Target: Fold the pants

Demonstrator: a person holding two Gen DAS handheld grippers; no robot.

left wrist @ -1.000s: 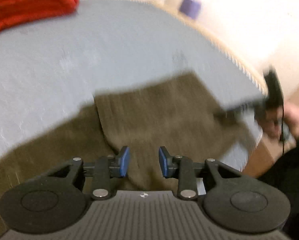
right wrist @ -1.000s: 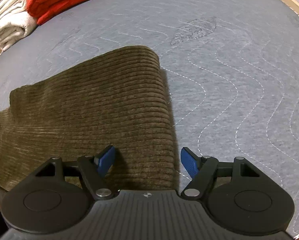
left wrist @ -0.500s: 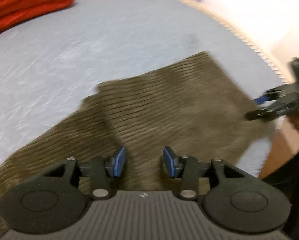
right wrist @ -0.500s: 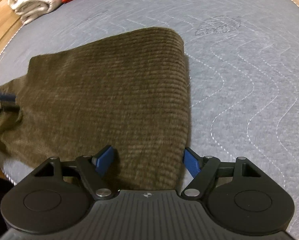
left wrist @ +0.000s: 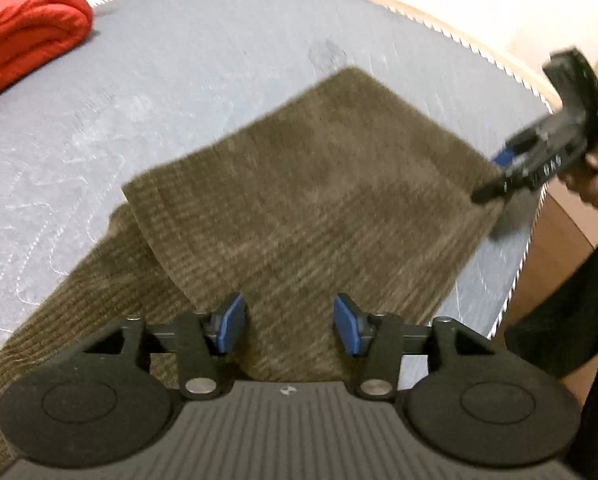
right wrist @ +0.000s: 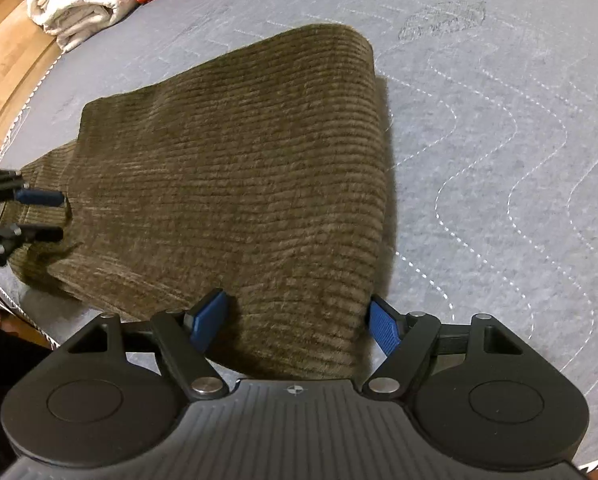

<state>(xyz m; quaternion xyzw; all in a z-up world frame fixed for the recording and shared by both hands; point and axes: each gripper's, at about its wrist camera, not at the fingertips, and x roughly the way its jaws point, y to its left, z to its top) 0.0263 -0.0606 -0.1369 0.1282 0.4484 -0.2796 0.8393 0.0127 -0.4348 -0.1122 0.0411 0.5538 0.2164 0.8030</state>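
The pants (right wrist: 235, 168) are dark olive-brown corduroy with fine ribs. The mattress (right wrist: 499, 128) under them is pale grey, quilted in wavy white dashed stitching, with a darker grey smudge far right. Both grippers (left wrist: 287, 326) (right wrist: 295, 320) are black with blue pads (right wrist: 383, 326). Far left lie a red bundle (left wrist: 27, 36) and a cream one (right wrist: 79, 4).

No legible text in either view.
The only marking is a small round crosshair emblem on the ribbed housing of the left gripper (left wrist: 287, 328) and of the right gripper (right wrist: 295, 322); white marks on the right gripper's side in the left view are too blurred to read.
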